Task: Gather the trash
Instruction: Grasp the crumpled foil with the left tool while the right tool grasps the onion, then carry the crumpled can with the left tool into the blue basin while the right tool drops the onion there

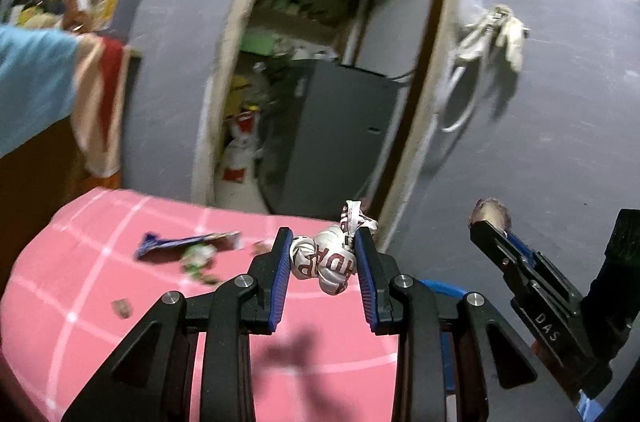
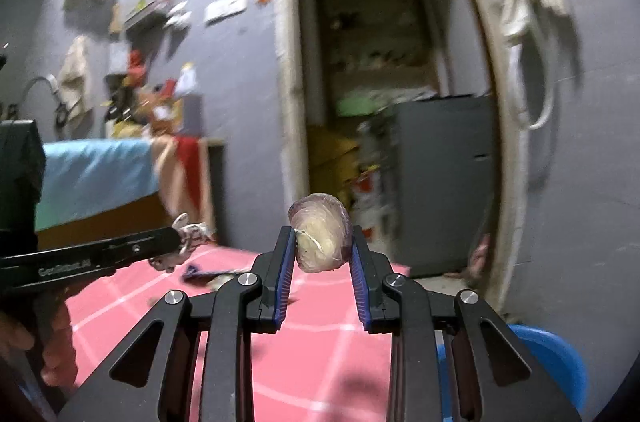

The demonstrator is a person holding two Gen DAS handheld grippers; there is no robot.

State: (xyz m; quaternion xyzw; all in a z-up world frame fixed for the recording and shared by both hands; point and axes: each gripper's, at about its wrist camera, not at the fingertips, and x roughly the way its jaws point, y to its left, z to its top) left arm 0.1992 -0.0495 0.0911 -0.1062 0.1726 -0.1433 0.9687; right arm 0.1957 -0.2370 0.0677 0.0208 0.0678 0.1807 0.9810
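While gripped: crumpled wrapper, onion peel.

A crumpled white wrapper with red lettering and an onion peel are held above the pink cloth.

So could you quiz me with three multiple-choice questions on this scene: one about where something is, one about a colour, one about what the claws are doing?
1. Where does the purple wrapper lie?
A. on the pink checked cloth
B. in the blue tub
C. on the grey cabinet

2. What colour are the gripper pads?
A. red
B. blue
C. yellow

3. What is the right gripper doing?
A. standing open and empty
B. resting on the cloth
C. clamping a purple cabbage piece

Answers: 1 A, the wrapper rests on the cloth beyond the left gripper, which holds a knotted white bag. 2 B, blue ribbed strips line the fingers. 3 C, the cabbage sits pinched between both pads.
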